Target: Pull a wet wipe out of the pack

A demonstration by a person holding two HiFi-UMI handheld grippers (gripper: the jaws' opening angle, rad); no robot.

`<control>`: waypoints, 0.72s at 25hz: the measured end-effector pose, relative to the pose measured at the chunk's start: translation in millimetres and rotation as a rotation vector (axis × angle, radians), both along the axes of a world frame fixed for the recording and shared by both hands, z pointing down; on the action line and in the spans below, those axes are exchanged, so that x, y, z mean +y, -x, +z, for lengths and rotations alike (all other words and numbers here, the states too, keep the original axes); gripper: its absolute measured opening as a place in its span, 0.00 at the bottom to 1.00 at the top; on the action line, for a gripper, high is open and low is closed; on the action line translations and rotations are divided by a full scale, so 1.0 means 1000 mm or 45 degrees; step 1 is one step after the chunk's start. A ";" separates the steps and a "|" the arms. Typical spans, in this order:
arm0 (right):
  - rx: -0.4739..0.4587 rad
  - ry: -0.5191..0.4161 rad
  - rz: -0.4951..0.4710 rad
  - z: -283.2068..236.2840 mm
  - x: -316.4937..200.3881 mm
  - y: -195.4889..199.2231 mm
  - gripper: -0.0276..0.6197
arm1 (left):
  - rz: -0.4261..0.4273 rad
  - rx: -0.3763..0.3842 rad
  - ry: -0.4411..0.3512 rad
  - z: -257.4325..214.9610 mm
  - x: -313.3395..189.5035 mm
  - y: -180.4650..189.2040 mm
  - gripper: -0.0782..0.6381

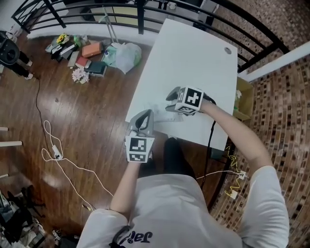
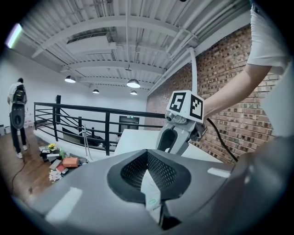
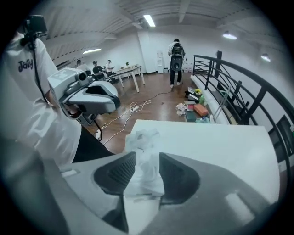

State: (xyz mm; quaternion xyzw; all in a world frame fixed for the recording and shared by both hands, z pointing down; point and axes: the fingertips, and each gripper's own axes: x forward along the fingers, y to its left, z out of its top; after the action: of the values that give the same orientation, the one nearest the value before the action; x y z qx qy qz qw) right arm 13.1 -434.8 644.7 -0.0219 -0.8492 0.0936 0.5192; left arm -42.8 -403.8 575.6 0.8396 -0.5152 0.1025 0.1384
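In the left gripper view my left gripper (image 2: 148, 173) is shut on a thin white edge of the wet wipe pack (image 2: 152, 196), which carries a small green print. Most of the pack is hidden below the jaws. In the right gripper view a crumpled white wet wipe (image 3: 143, 140) stands up between the jaws of my right gripper (image 3: 147, 167), which are parted with the wipe loose in the gap. In the head view both grippers sit at the near left corner of the white table (image 1: 193, 58), left gripper (image 1: 144, 116) facing right gripper (image 1: 168, 103), the wipe (image 1: 156, 107) between them.
A black railing (image 1: 160, 10) runs behind the table. Books, bags and flowers (image 1: 87, 53) lie on the wooden floor to the left, with a white cable and power strip (image 1: 55, 154). A cardboard box (image 1: 244, 99) stands to the table's right. A person (image 3: 176, 55) stands far off.
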 end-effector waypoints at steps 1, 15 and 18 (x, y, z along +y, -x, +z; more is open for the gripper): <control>0.007 0.007 0.013 0.007 0.000 0.001 0.27 | -0.003 -0.003 0.003 0.001 0.001 0.001 0.13; -0.171 -0.078 0.068 -0.062 -0.020 -0.004 0.03 | 0.005 0.001 0.006 0.001 0.002 -0.005 0.13; -0.243 -0.142 0.124 -0.095 -0.038 -0.015 0.03 | 0.019 0.004 0.018 0.004 0.001 -0.013 0.13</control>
State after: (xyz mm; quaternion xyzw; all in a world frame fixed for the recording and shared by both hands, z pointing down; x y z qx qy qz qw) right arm 27.9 -472.5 549.2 0.0393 -0.8987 0.0687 0.4313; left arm -30.2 -403.1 579.7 0.8426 -0.5080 0.1058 0.1445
